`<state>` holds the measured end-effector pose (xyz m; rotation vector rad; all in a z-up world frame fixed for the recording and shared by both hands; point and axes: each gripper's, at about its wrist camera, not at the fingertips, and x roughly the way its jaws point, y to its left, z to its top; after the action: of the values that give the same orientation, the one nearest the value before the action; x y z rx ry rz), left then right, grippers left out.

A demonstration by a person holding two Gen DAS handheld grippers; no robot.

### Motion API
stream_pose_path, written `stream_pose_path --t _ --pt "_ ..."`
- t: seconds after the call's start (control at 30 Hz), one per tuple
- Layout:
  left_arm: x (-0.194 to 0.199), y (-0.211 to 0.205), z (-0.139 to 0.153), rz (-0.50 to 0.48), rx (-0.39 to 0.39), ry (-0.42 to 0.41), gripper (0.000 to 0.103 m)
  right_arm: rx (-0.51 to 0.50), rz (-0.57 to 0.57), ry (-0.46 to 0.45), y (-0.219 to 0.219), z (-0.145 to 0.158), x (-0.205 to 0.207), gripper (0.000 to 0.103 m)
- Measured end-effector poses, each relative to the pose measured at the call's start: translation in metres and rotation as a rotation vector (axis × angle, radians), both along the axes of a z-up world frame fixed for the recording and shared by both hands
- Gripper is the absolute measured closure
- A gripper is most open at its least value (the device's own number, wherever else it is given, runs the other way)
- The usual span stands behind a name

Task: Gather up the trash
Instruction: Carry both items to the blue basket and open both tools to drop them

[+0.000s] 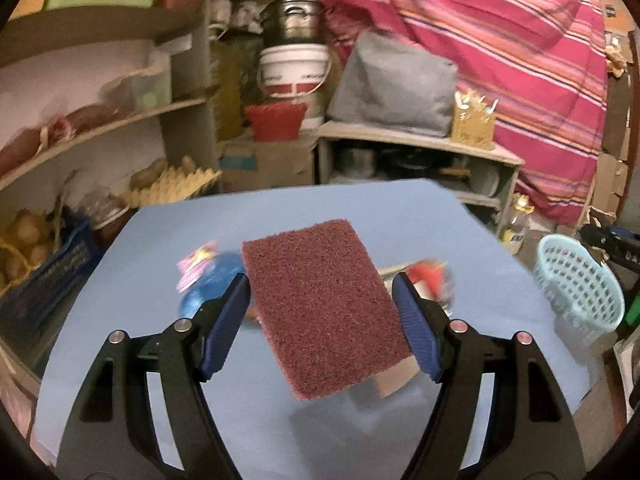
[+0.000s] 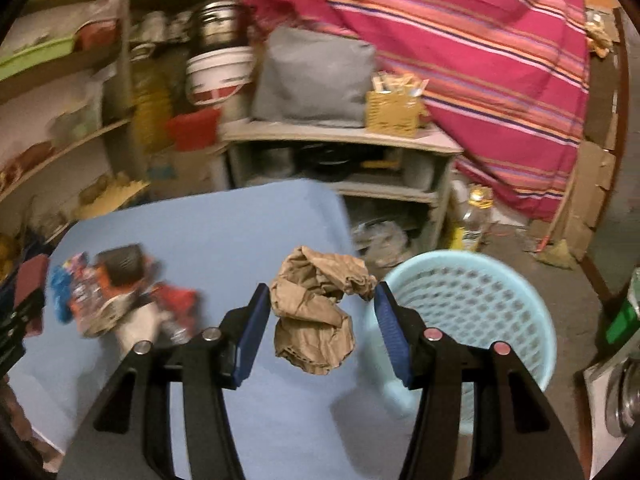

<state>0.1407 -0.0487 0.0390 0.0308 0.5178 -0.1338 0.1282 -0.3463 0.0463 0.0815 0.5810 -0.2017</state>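
My left gripper (image 1: pixel 322 312) is shut on a maroon scouring pad (image 1: pixel 320 304) and holds it above the blue table (image 1: pixel 280 420). My right gripper (image 2: pixel 320 328) is shut on a crumpled brown paper ball (image 2: pixel 316 308), held near the table's right edge beside the light blue basket (image 2: pixel 480 312). The basket also shows at the right in the left wrist view (image 1: pixel 576 284). Colourful wrappers (image 2: pixel 116 292) lie in a pile on the table's left part; some show behind the pad in the left wrist view (image 1: pixel 208 276).
Cluttered shelves (image 1: pixel 100 128) stand at the left and a low shelf unit (image 2: pixel 340 160) behind the table. A striped pink cloth (image 2: pixel 460 60) hangs at the back right. A plastic bottle (image 2: pixel 472 220) stands on the floor behind the basket.
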Motion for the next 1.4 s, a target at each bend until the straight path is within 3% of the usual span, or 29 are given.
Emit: stream_pose_path --t 0.13,0.43,0.77,1.03,1.23,1.27,1.33,1.4 --pt "0.003 -0.042 0.009 -0.037 -0.012 -0.01 0.032 0.001 -0.028 -0.008 -0.048 0.004 -0.002 0.05" --pt "0.017 -0.134 0.001 -0.133 -0.015 0.013 0.032 0.038 -0.118 0.038 -0.141 -0.027 -0.015 0.05" --pt "0.037 -0.239 -0.025 -0.276 -0.037 0.077 0.031 0.034 -0.085 0.057 -0.17 -0.052 -0.018 0.05" --pt "0.038 -0.315 -0.045 -0.402 -0.02 0.126 0.031 0.064 -0.186 0.051 -0.212 -0.06 -0.033 0.05" --pt "0.039 -0.348 -0.047 -0.451 0.02 0.129 0.03 0.091 -0.219 0.029 -0.227 -0.06 -0.04 0.05" --pt "0.039 -0.352 -0.045 -0.456 0.021 0.128 0.03 0.095 -0.218 0.029 -0.228 -0.061 -0.039 0.05" --pt "0.041 -0.355 -0.041 -0.461 0.017 0.13 0.014 0.096 -0.217 0.028 -0.228 -0.061 -0.037 0.05" --pt "0.04 -0.351 -0.034 -0.455 0.008 0.11 0.008 0.1 -0.213 0.026 -0.228 -0.061 -0.036 0.05"
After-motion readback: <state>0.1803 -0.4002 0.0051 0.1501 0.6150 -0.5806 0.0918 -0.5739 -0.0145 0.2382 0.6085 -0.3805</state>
